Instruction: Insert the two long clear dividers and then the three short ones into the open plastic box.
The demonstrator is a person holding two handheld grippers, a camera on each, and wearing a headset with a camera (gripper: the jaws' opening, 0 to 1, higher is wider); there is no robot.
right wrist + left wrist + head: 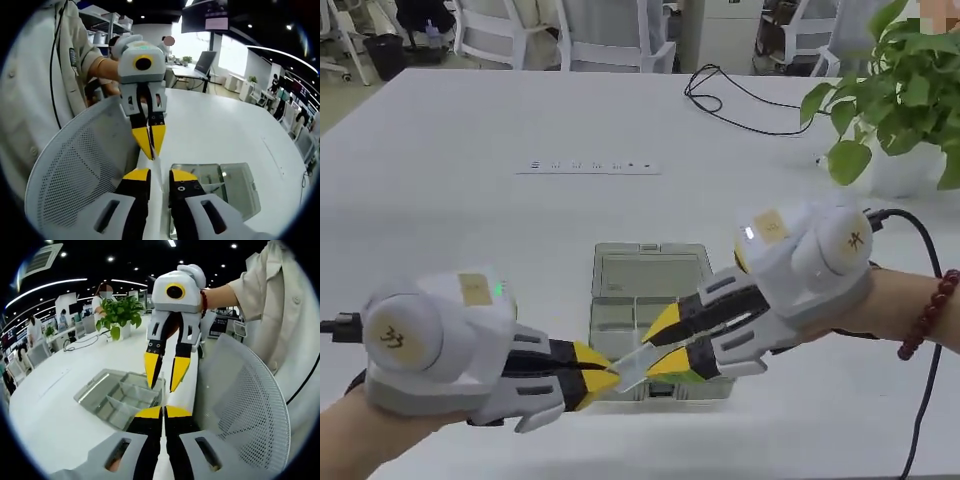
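The open plastic box [650, 262] lies on the white table, lid back, with partitions showing in its tray [120, 395] [220, 185]. Just above its near edge, my left gripper [607, 378] [163, 412] is shut on one end of a small clear divider [640, 362], held between the two grippers. My right gripper [665, 343] [160, 175] faces it from the right with its jaws open, one above and one below the divider's other end. In the left gripper view the right gripper [165, 376] hangs from the top, open. In the right gripper view the left gripper [150, 147] points down, shut.
A thin clear strip [588, 167] lies farther back on the table. A potted plant [895, 100] and a black cable [740, 100] sit at the back right. A white mesh chair back [245, 405] [75, 170] stands at the table's near edge. Office chairs line the far side.
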